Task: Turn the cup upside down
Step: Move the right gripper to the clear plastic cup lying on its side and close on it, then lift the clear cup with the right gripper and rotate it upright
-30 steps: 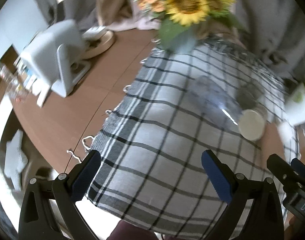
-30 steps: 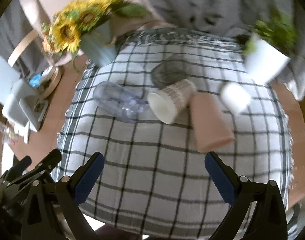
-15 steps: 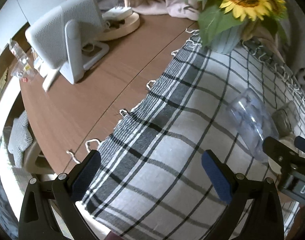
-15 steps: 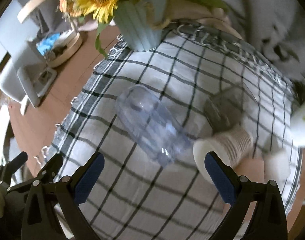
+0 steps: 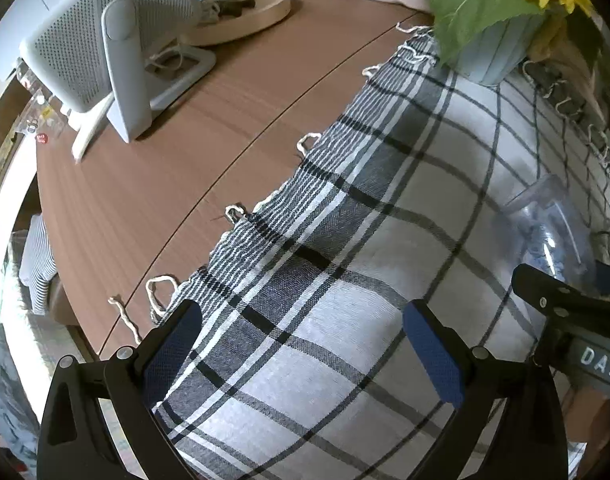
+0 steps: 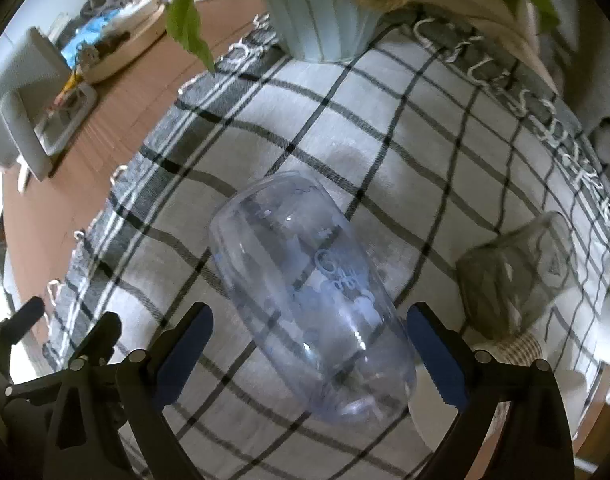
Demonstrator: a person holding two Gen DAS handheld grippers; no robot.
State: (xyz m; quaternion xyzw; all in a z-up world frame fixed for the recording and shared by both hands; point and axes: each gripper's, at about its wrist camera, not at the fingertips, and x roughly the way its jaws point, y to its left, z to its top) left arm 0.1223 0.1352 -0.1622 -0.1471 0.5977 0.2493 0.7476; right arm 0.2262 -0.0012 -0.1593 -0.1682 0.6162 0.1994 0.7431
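Observation:
A clear plastic cup (image 6: 309, 292) with pale print lies on its side on the checked cloth (image 6: 405, 136). My right gripper (image 6: 309, 344) is open, its jaws on either side of the cup's near end, not touching it. The cup also shows at the right edge of the left wrist view (image 5: 545, 232), partly behind the right gripper's body. My left gripper (image 5: 301, 344) is open and empty above the cloth's left part, apart from the cup.
A pale blue vase (image 6: 325, 8) with sunflowers stands at the cloth's far edge. A smoky glass cup (image 6: 513, 276) lies right of the clear cup, with a patterned paper cup (image 6: 517, 348) beside it. A white stand (image 5: 117, 56) and round tray (image 5: 245, 12) sit on the wooden table (image 5: 185, 152).
Both grippers have moved forward and lower toward the table. The clear cup now lies between my right gripper's open jaws. The left view has swung left over the cloth's edge.

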